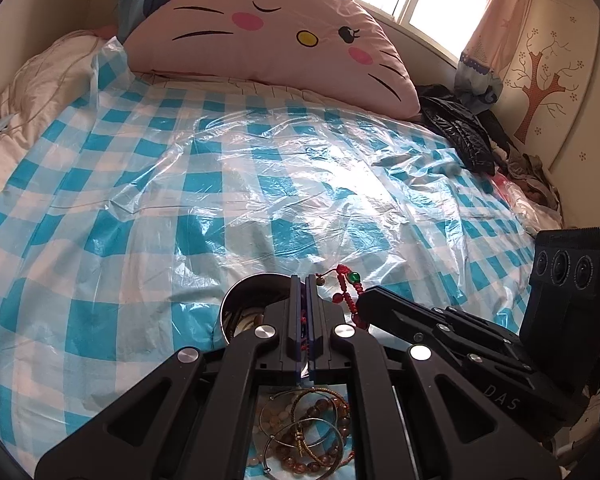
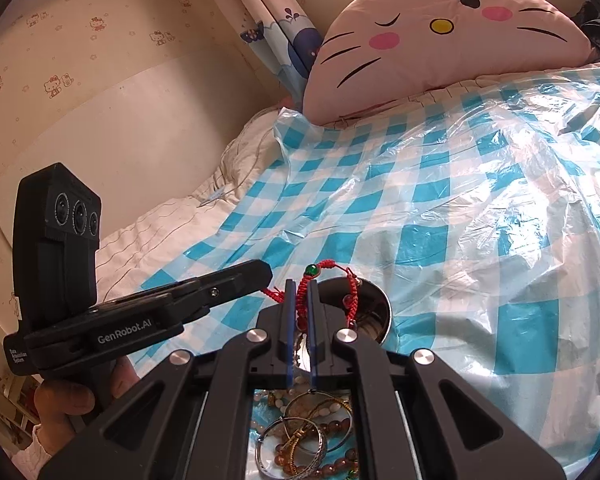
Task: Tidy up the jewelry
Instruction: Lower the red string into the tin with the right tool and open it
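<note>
- while both grippers share one red cord bracelet (image 2: 332, 280), the step in hand looks like carrying it to the steel bowl (image 2: 374, 314) on the checked plastic sheet (image 2: 420, 208); the bracelet hangs just above the bowl's near rim
- right gripper (image 2: 300, 284): fingers pressed nearly together, pinching a bunch of the red cord between the blue pads; the green bead (image 2: 311, 269) sits just above the tips
- left gripper (image 1: 305, 280): jaws pressed together, with red cord showing in the slit between its pads; it pinches the other end
- from the left wrist view the bowl (image 1: 244, 300) already holds some pieces, too dim to name
- pile of bead bracelets and metal bangles (image 2: 304, 436) lies close under both grippers, not yet sorted
- next move, as i judge it: bring the cord over the bowl's mouth, then let go with both claws so no loop snags on a pad or drapes over the rim
- writing: "genrobot.ai" (image 2: 124, 327) and "data acquisition system" on the left gripper's body; "das" (image 1: 502, 398) on the right one's
- cat-face pillow (image 1: 268, 28) carries no text
</note>
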Tool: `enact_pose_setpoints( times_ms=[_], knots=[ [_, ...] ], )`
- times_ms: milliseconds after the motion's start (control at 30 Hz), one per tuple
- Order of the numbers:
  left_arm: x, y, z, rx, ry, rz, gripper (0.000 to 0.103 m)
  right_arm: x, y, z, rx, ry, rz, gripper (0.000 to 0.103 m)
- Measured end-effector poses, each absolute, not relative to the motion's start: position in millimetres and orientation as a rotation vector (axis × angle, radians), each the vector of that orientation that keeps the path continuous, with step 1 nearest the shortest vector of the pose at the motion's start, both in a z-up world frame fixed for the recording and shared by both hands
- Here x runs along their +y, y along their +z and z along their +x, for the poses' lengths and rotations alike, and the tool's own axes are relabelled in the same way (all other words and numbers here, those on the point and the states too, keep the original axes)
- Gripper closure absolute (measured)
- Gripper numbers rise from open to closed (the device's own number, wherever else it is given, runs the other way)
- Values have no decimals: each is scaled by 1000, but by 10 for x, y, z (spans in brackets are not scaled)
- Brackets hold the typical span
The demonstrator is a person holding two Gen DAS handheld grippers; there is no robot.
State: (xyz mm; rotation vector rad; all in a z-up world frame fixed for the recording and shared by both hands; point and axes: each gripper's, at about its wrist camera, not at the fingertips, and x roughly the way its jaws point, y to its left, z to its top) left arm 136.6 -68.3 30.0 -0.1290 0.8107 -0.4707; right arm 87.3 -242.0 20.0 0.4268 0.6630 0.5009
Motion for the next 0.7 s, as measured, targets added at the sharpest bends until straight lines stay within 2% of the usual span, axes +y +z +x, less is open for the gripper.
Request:
enact_pose_setpoints(
  times_ms=[700],
  knots=[
    [-658,8,1521,853,-399,-101,101,-2234,-81,1125,756,488,341,97]
  ],
)
